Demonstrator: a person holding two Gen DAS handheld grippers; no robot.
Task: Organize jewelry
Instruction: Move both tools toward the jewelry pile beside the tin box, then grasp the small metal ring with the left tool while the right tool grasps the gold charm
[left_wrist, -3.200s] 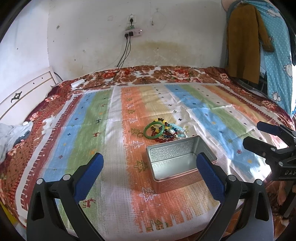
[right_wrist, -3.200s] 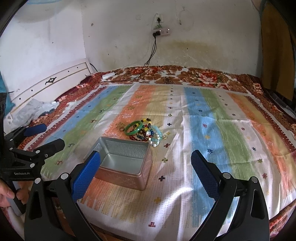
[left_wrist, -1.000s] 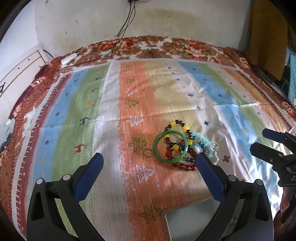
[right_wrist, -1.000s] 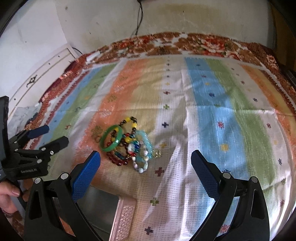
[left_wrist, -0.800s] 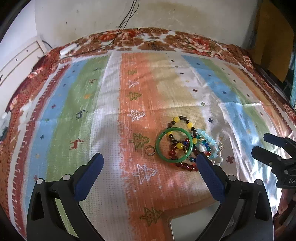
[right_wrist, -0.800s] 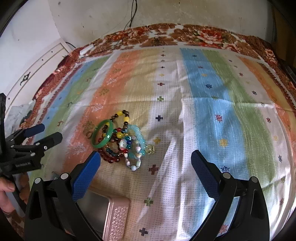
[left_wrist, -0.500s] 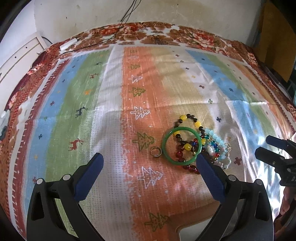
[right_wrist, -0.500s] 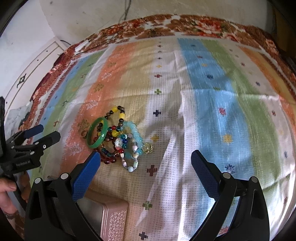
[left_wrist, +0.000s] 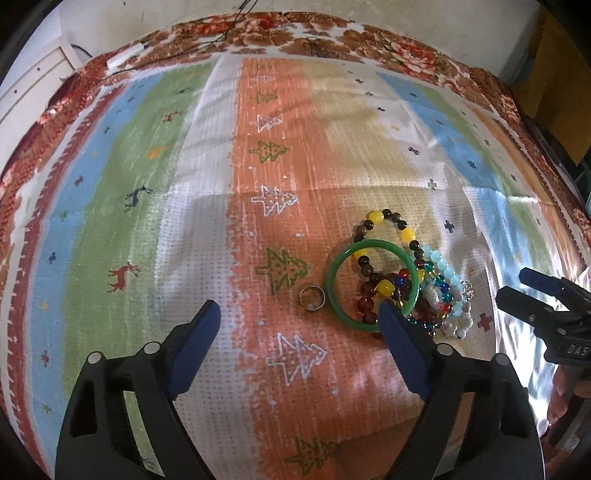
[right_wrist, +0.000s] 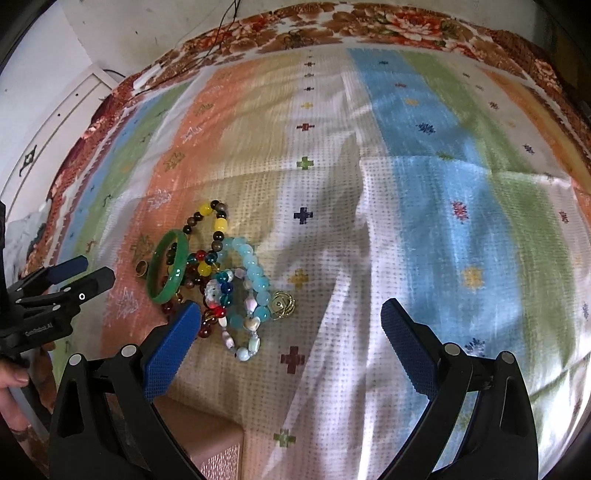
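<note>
A pile of jewelry lies on the striped blanket: a green bangle (left_wrist: 369, 244) (right_wrist: 176, 266), several beaded bracelets (left_wrist: 436, 291) (right_wrist: 236, 291), a gold pendant (right_wrist: 282, 303) and a small metal ring (left_wrist: 323, 298) (right_wrist: 141, 267) just left of the bangle. My left gripper (left_wrist: 298, 308) (right_wrist: 95, 269) hovers over the ring. Its jaws are closing, with the ring between the blue pads but untouched. My right gripper (right_wrist: 290, 310) (left_wrist: 515, 284) stands open above the pendant and the pale blue beads, holding nothing.
A corner of the pink metal tin (right_wrist: 210, 446) shows below the right gripper. The blanket (left_wrist: 122, 177) covers a bed with a floral border (left_wrist: 388, 44). A white headboard (right_wrist: 44, 140) and a cable (left_wrist: 122, 61) lie at the far left. A hand (right_wrist: 11, 376) holds the left gripper.
Both grippers have come down and closer to the jewelry pile. The left jaws have narrowed. The tin has slipped out of the left view's bottom edge.
</note>
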